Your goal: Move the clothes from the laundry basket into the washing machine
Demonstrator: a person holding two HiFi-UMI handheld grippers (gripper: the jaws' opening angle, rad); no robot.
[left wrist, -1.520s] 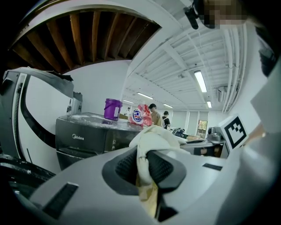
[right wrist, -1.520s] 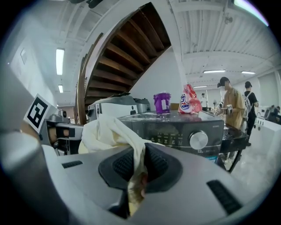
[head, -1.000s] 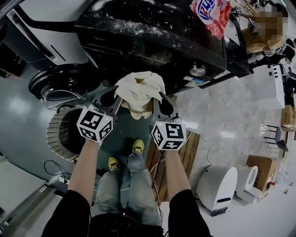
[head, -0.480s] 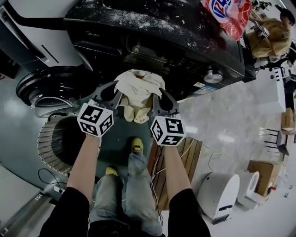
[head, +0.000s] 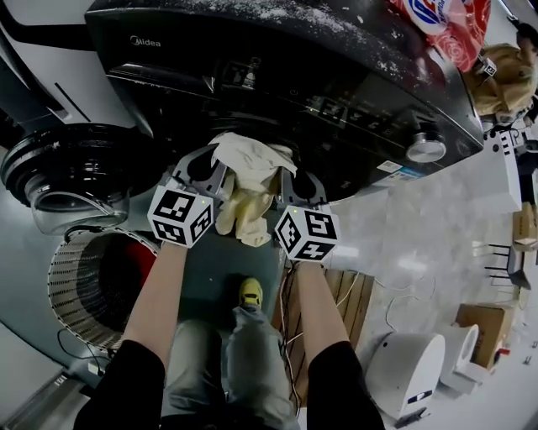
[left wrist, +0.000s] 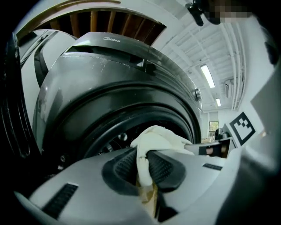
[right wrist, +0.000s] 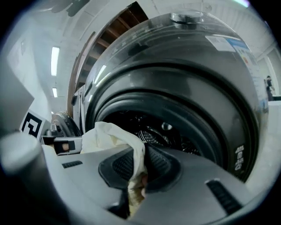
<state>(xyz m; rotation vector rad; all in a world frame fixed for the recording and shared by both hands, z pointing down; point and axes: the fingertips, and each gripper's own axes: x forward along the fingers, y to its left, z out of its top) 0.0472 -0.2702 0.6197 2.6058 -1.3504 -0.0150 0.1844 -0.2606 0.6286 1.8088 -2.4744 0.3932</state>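
Observation:
A cream garment (head: 246, 176) hangs bunched between my two grippers, just in front of the black washing machine (head: 277, 67) and its round drum opening (right wrist: 162, 127). My left gripper (head: 206, 172) is shut on the garment's left edge; the cloth (left wrist: 158, 136) is pinched between its ribbed pads (left wrist: 127, 165). My right gripper (head: 294, 186) is shut on the other edge, with cloth (right wrist: 109, 136) folded between its pads (right wrist: 158, 165). The slatted laundry basket (head: 63, 285) stands at the lower left, with something red inside it.
The machine's round door (head: 67, 172) hangs open at the left. A red detergent bag (head: 445, 21) lies on top of the machine. A wooden pallet (head: 345, 294), cables, a white device (head: 403, 369) and a cardboard box (head: 483, 323) sit on the floor at the right.
Both grippers have come down together with the garment and now sit lower, close in front of the drum opening. The machine's front fills more of the head view.

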